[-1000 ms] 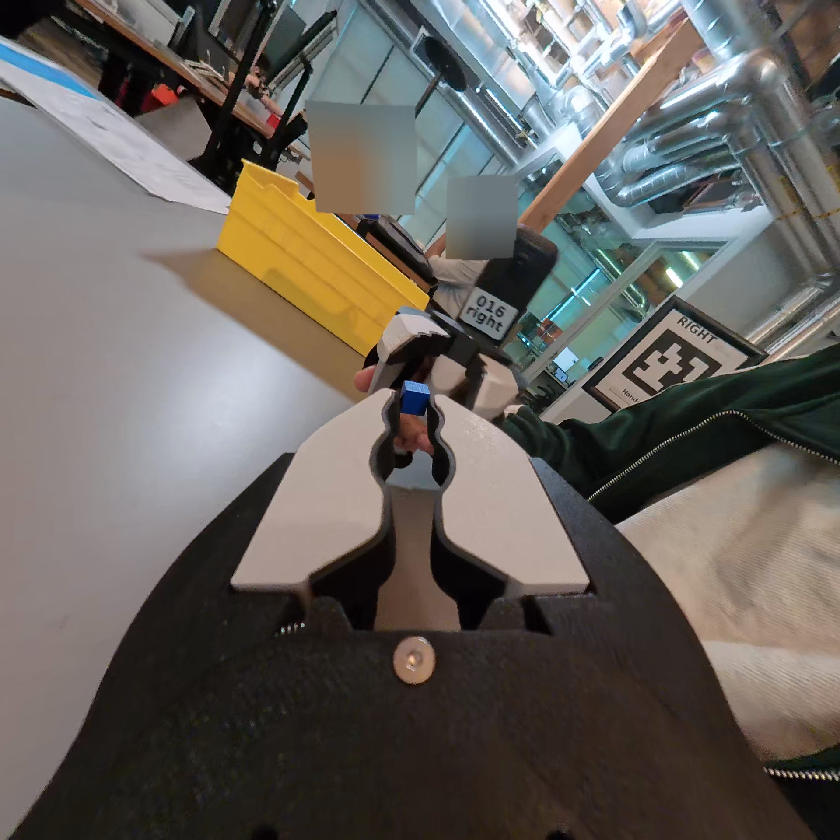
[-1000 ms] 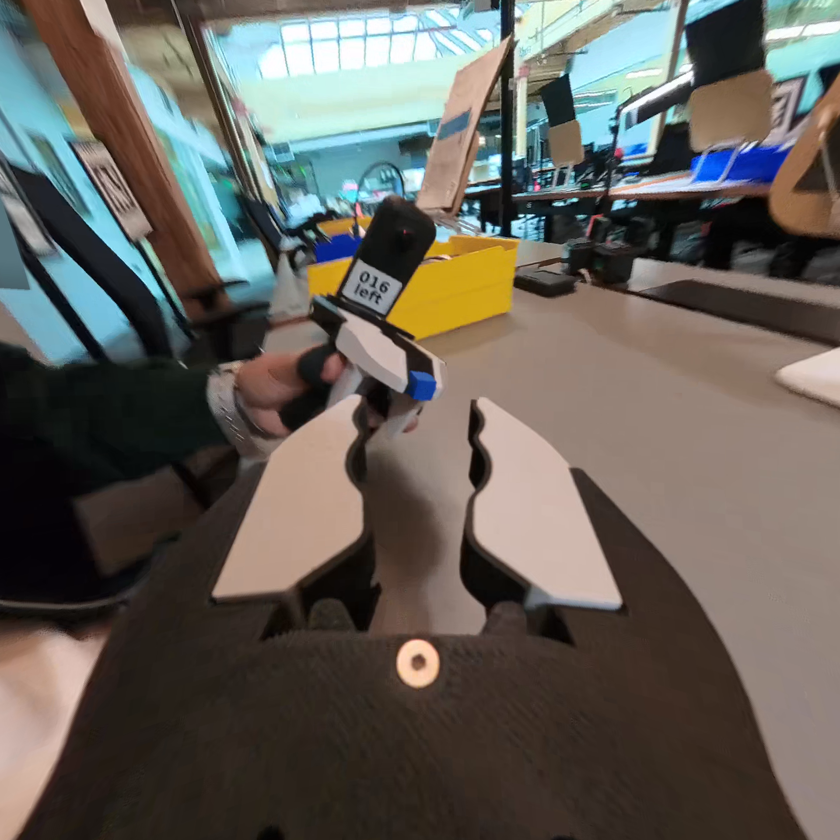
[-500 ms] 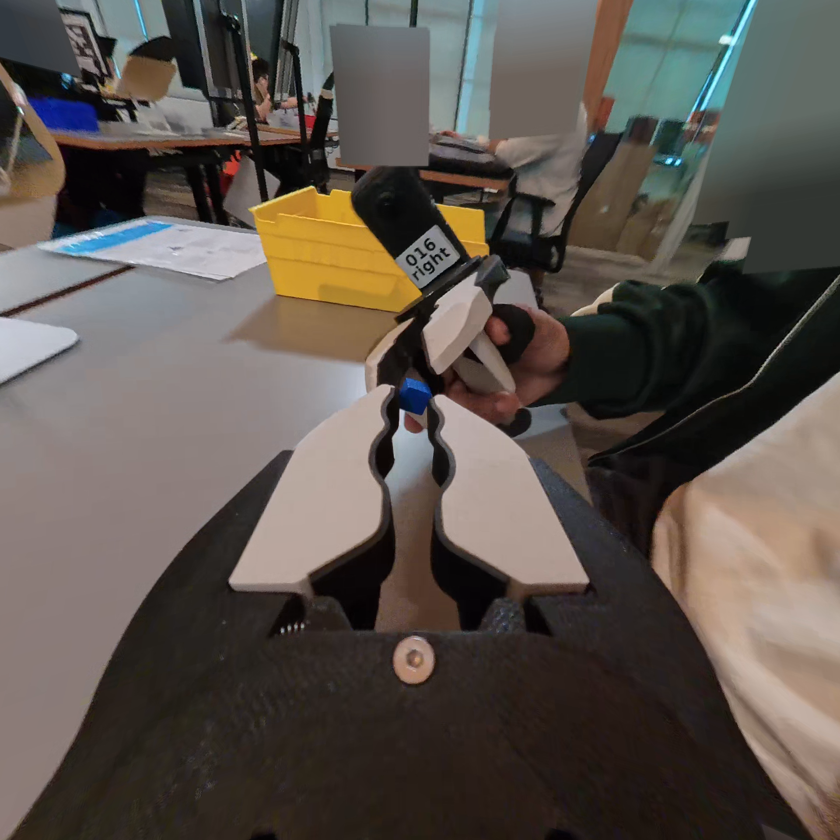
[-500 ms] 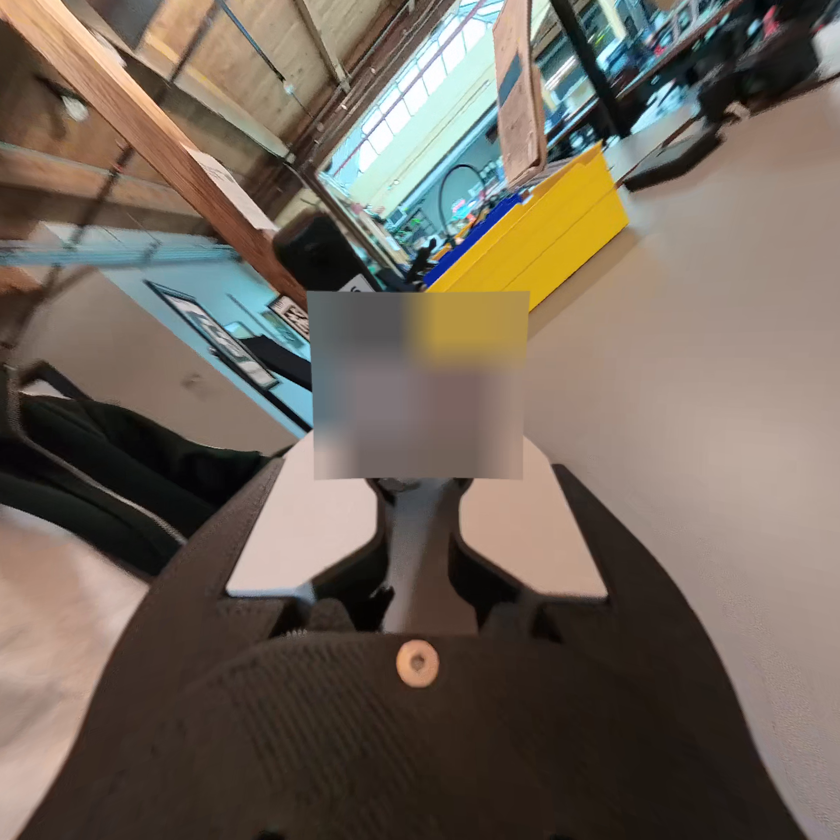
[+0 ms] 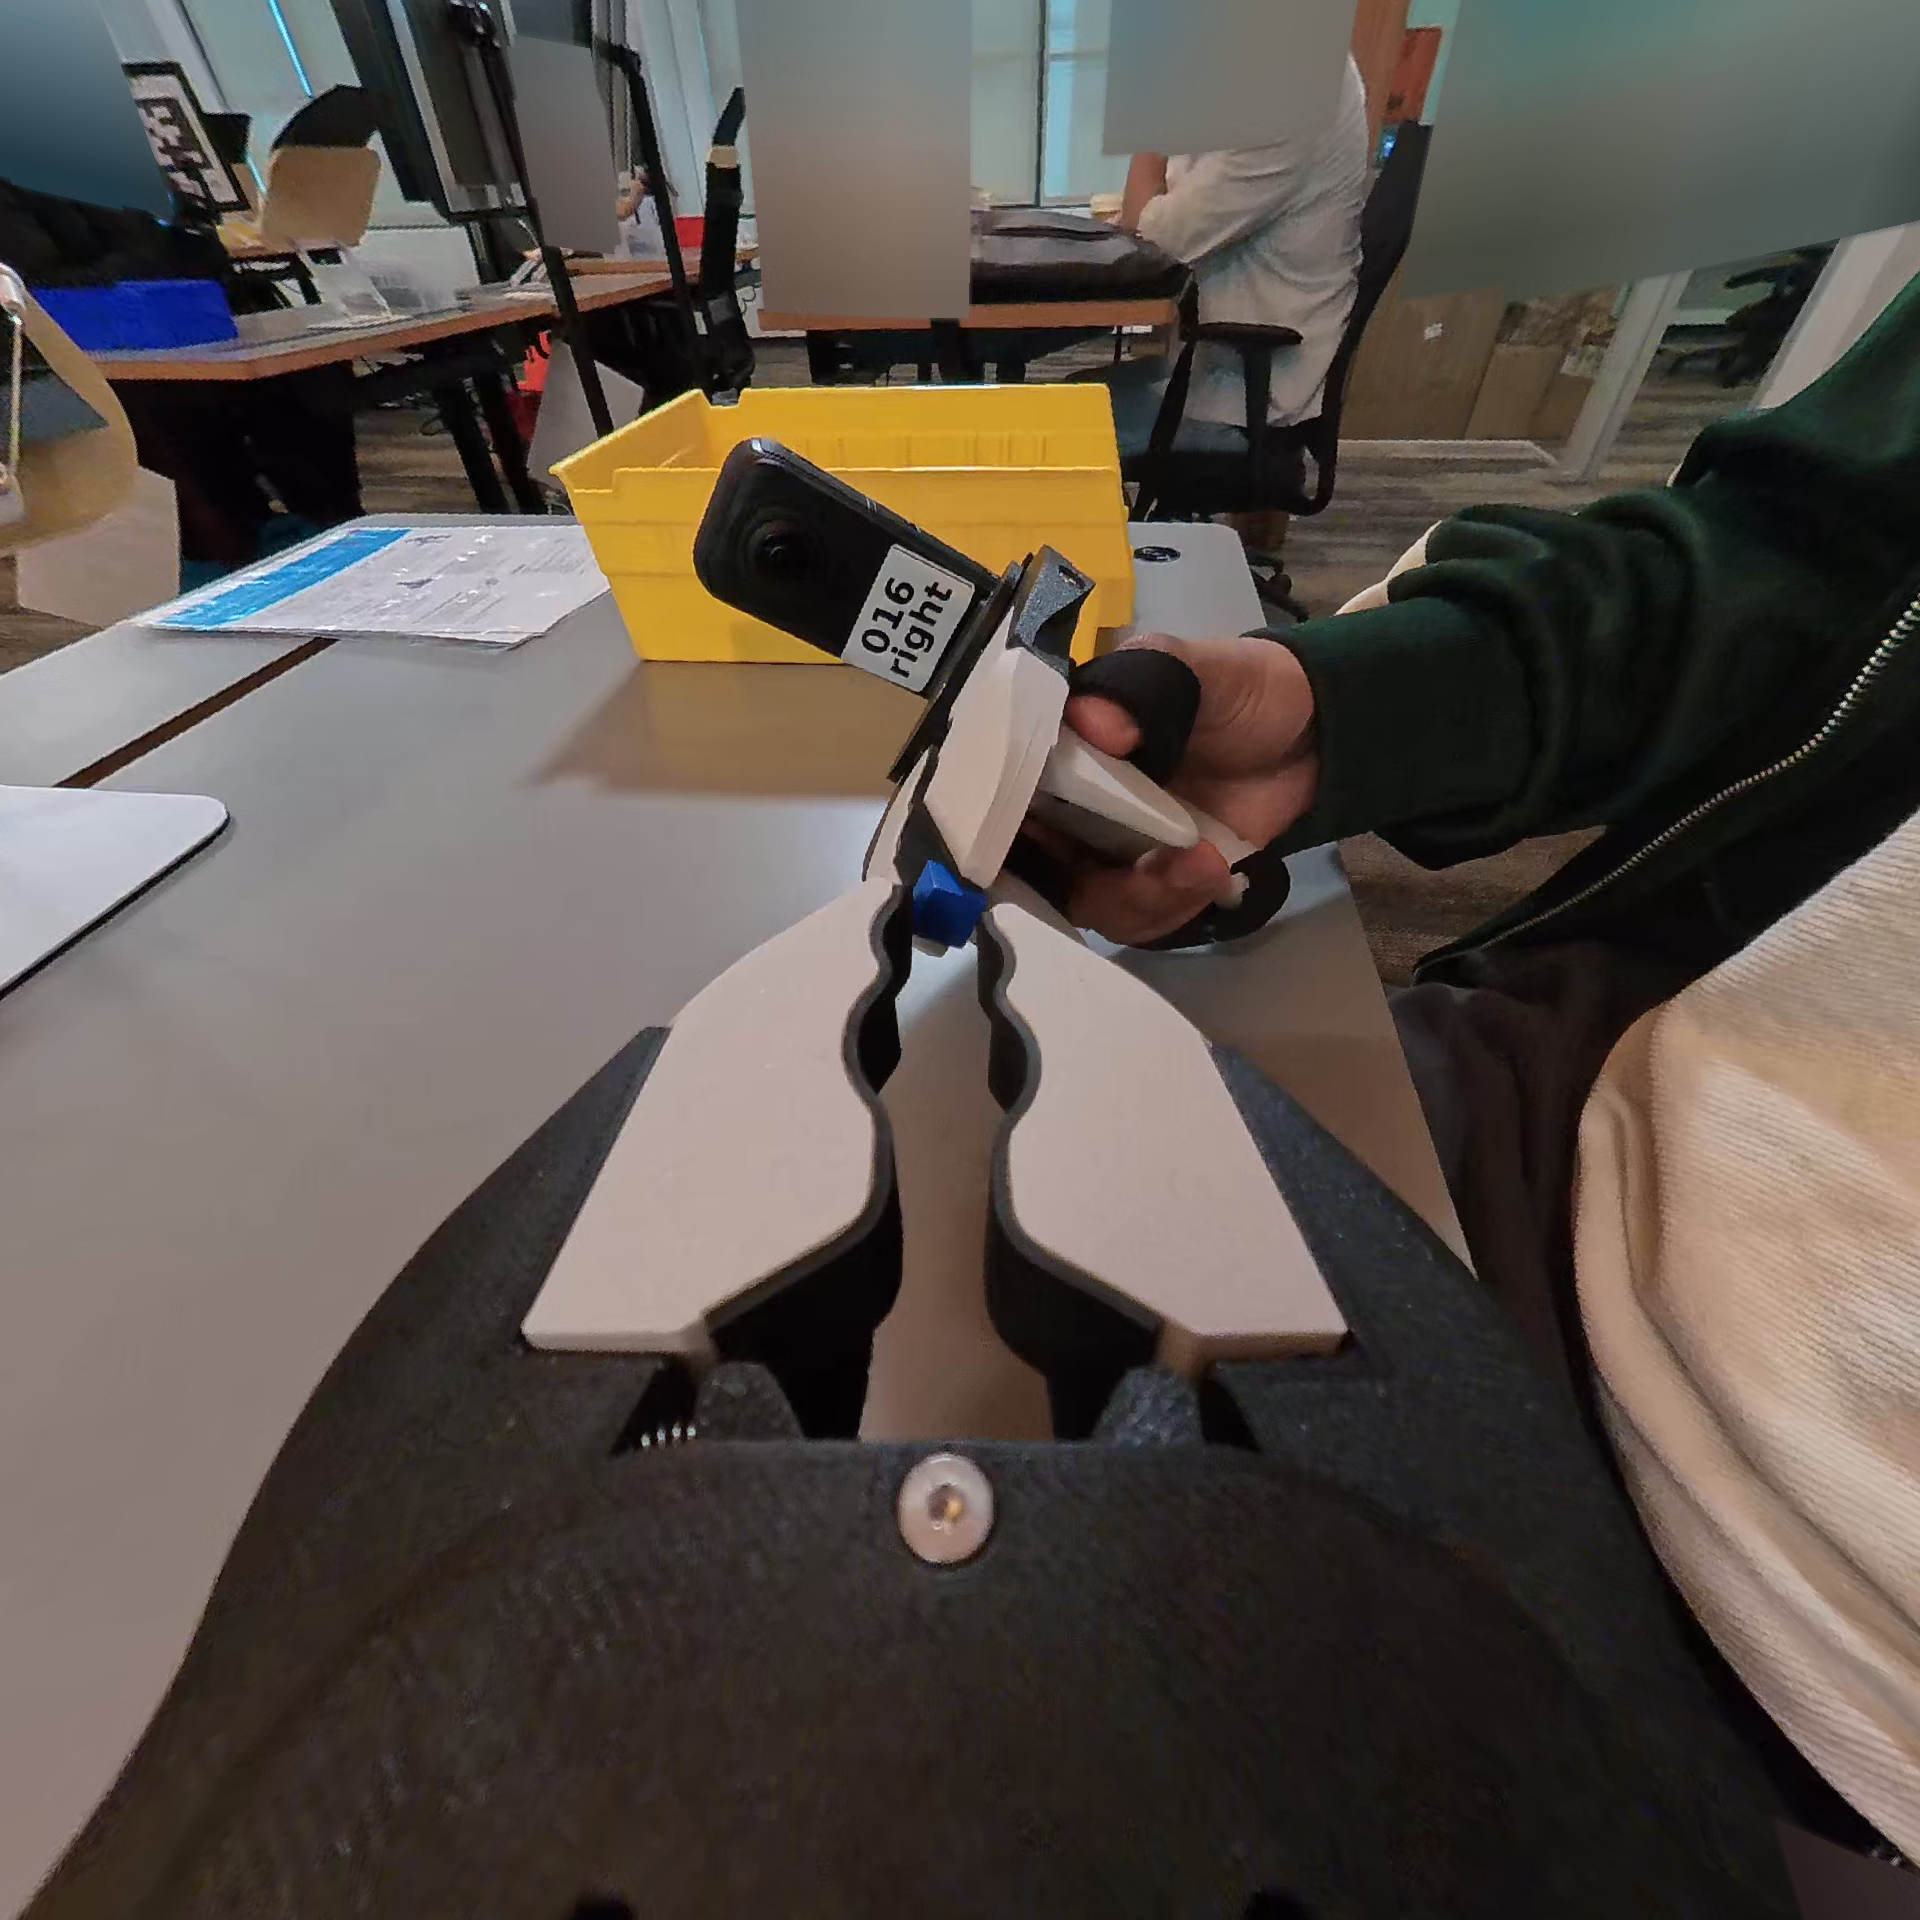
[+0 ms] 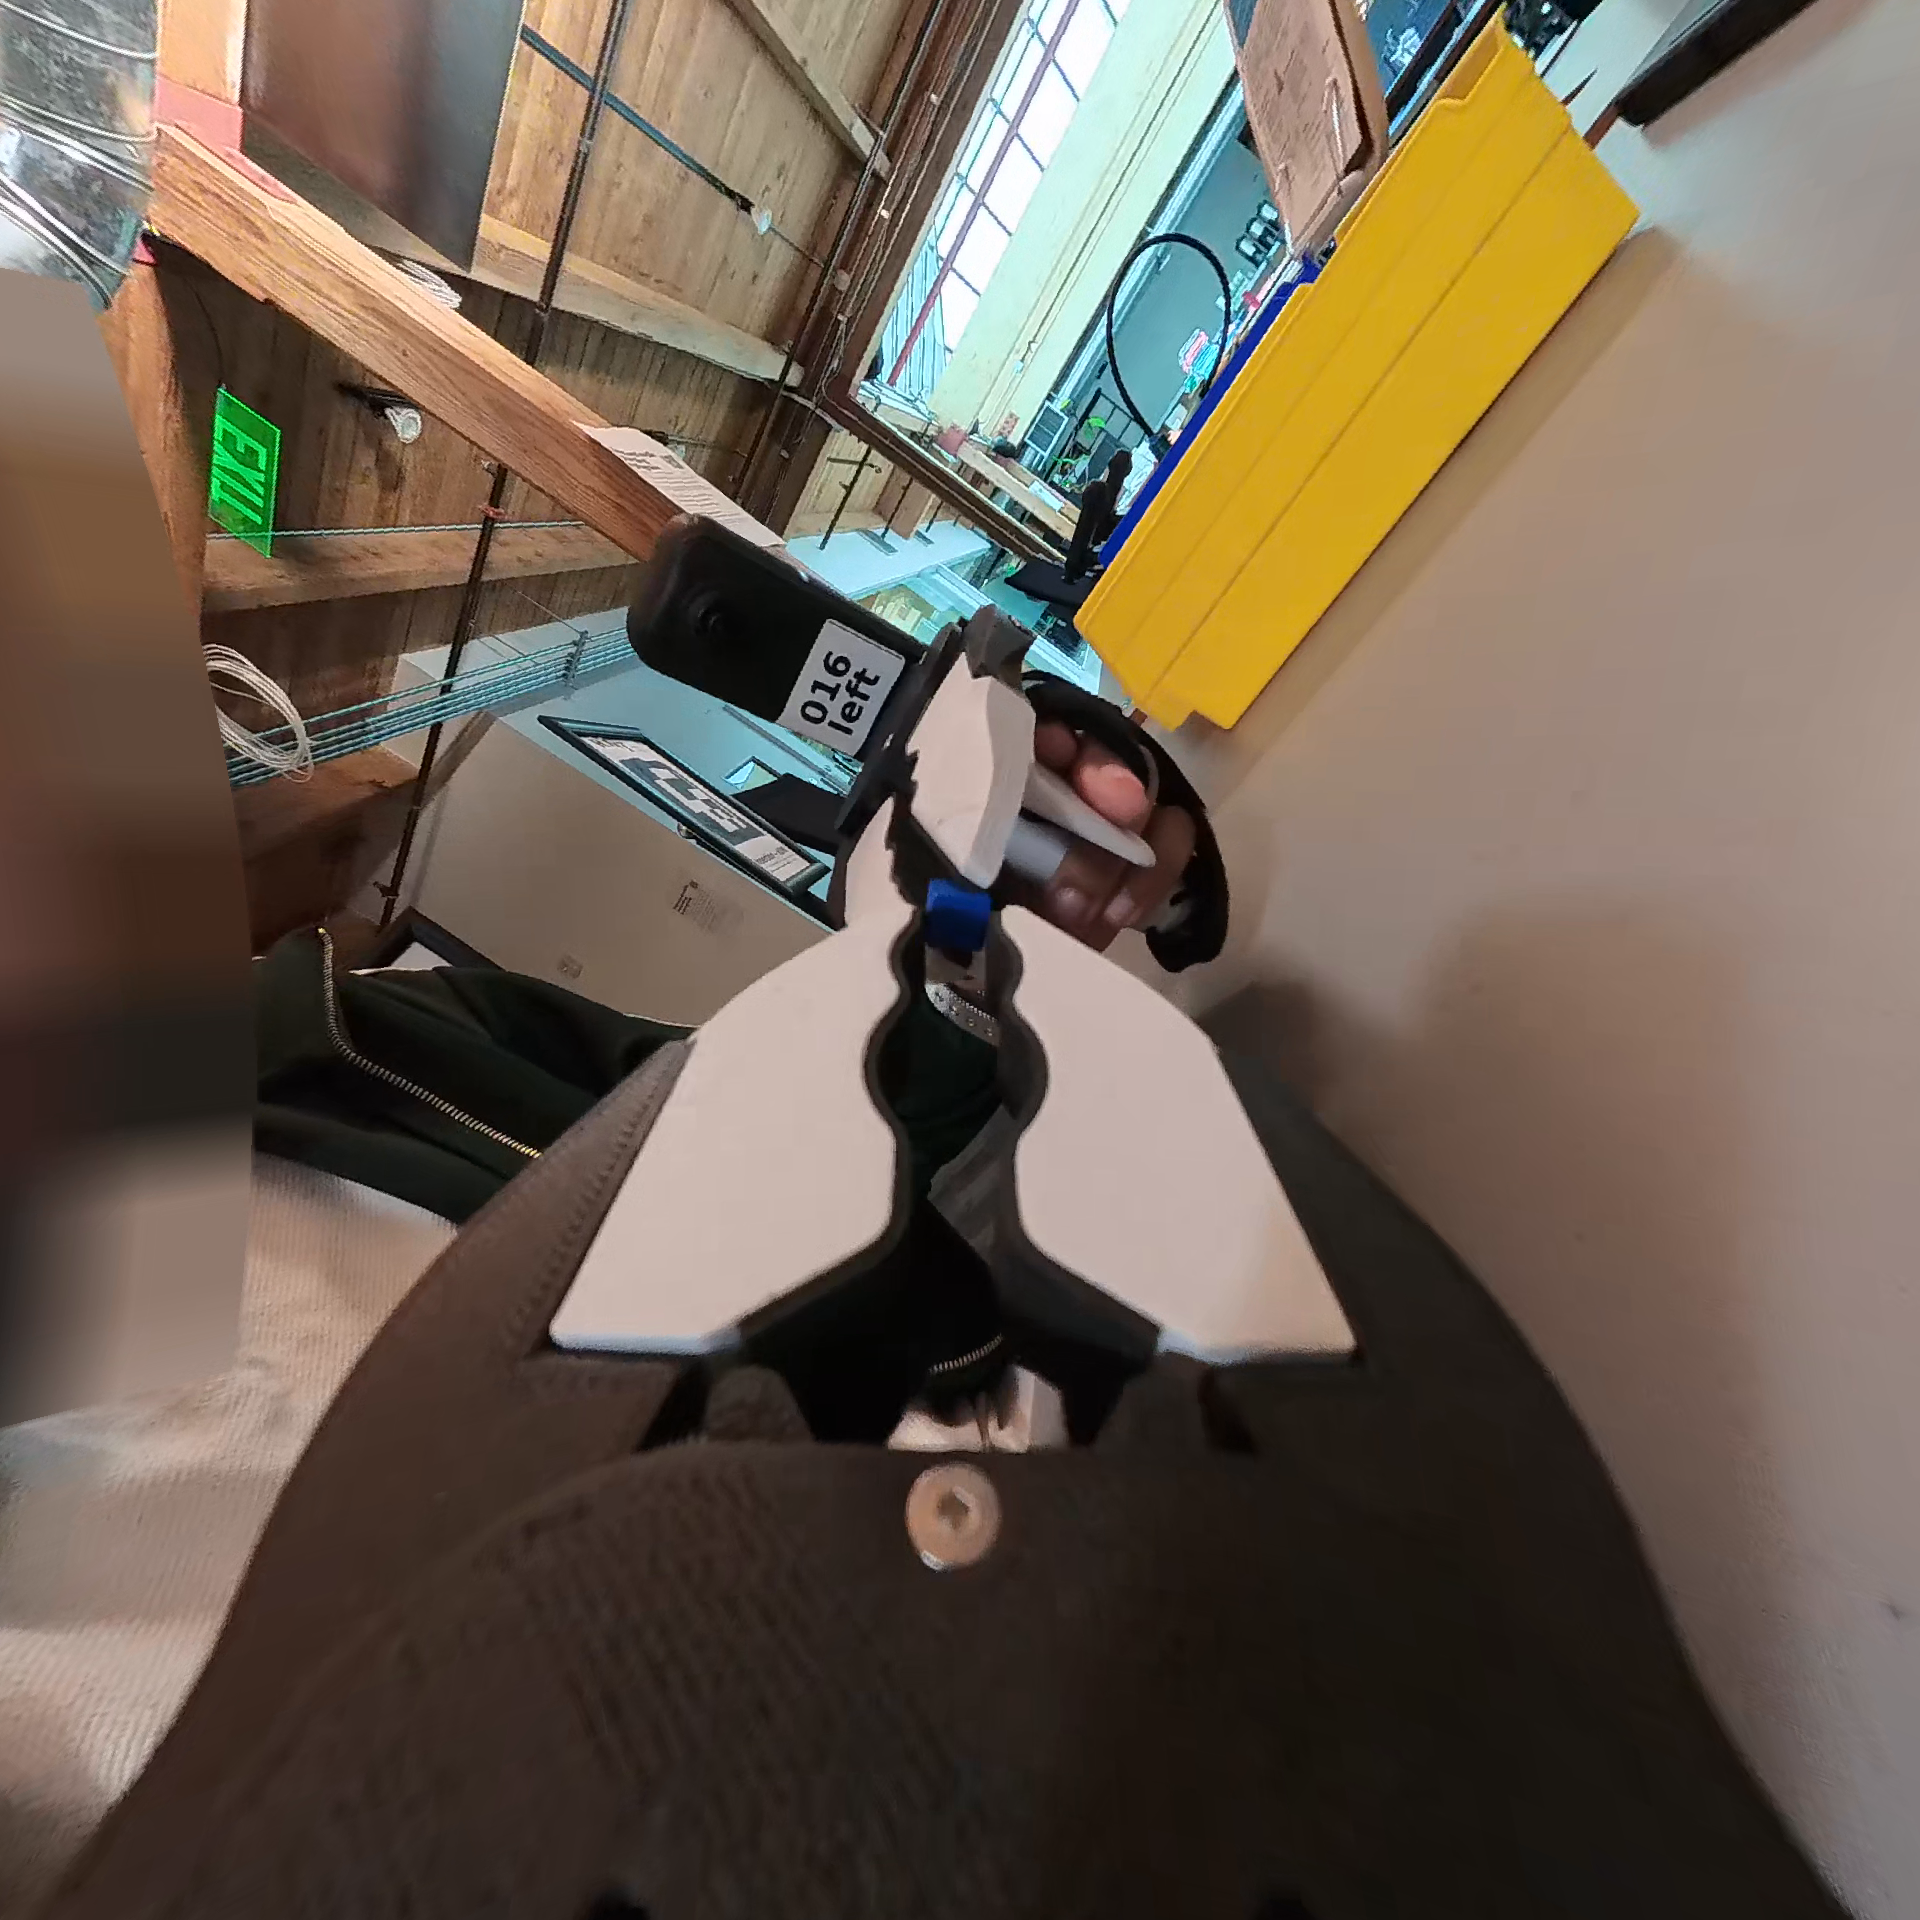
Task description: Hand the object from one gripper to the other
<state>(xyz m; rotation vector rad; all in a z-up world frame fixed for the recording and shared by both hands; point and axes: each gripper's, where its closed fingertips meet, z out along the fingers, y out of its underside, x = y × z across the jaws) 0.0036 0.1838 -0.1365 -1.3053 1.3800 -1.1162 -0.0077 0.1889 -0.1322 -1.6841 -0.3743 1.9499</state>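
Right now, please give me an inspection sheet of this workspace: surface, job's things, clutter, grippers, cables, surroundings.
Surface: grey table, bare in the middle.
Job's things: blue block held above the table, between both grippers' fingertips.
Clutter: yellow bin, printed sheet, white pad at the left edge.
Grippers: left gripper and right gripper both closed on the block, tips meeting.
Cables: nothing seen on the table; a black loop hangs far behind.
Surroundings: desks, office chair, seated person, wooden beams.

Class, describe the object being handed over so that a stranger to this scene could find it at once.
Start at the yellow bin on the grey table. In front of it two white grippers meet tip to tip. Between their jaws sits a small blue cube, the only blue thing there.
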